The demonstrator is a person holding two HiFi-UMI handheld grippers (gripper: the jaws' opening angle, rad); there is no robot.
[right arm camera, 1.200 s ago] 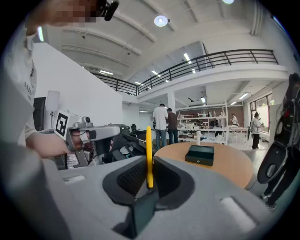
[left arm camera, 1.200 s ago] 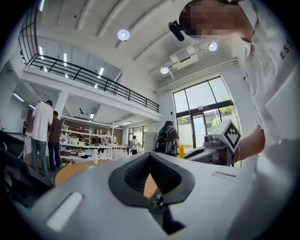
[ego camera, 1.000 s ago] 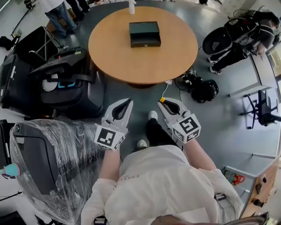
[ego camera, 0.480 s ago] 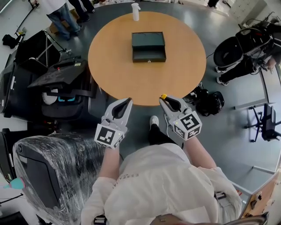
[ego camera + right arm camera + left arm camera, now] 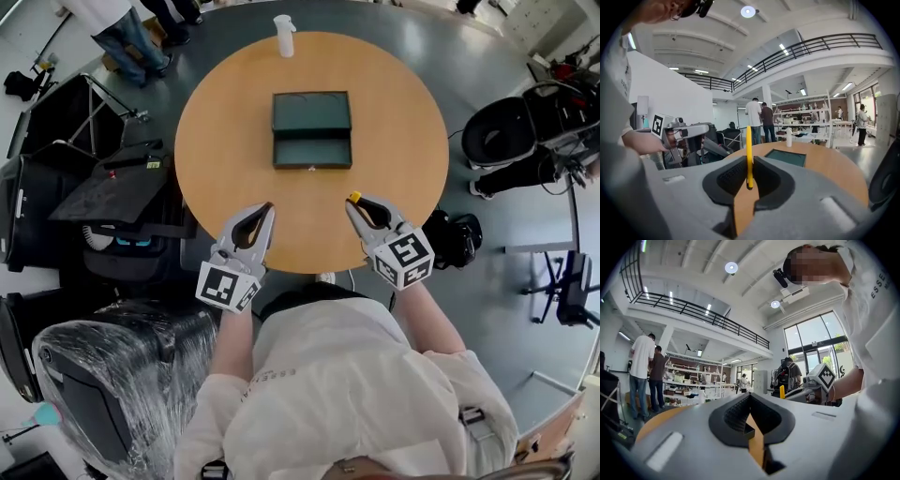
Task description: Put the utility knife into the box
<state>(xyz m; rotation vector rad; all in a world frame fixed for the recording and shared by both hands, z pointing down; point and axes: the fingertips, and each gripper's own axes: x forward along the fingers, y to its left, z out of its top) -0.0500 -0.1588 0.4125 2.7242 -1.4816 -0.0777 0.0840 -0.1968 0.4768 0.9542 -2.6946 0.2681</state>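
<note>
A dark green box (image 5: 311,141) lies open in the middle of the round wooden table (image 5: 225,122); the right gripper view shows the box (image 5: 785,157) ahead beyond the jaws. My right gripper (image 5: 353,201) hovers over the table's near edge, shut on a thin yellow utility knife (image 5: 749,140) that stands upright between its pads. Only the knife's yellow end (image 5: 353,196) shows at the jaw tips in the head view. My left gripper (image 5: 268,207) is level with it to the left, jaws shut with nothing between them. In its own view the left gripper (image 5: 750,401) points over the table.
A white spray bottle (image 5: 283,36) stands at the table's far edge. Black equipment cases (image 5: 112,187) and a plastic-wrapped chair (image 5: 103,375) crowd the floor at left. A black bag (image 5: 455,239) and a stroller (image 5: 511,131) sit at right. People (image 5: 117,28) stand at the back left.
The table has come closer in the head view. Both grippers, which were over the floor, now hang over its near edge. The knife stays in the right gripper.
</note>
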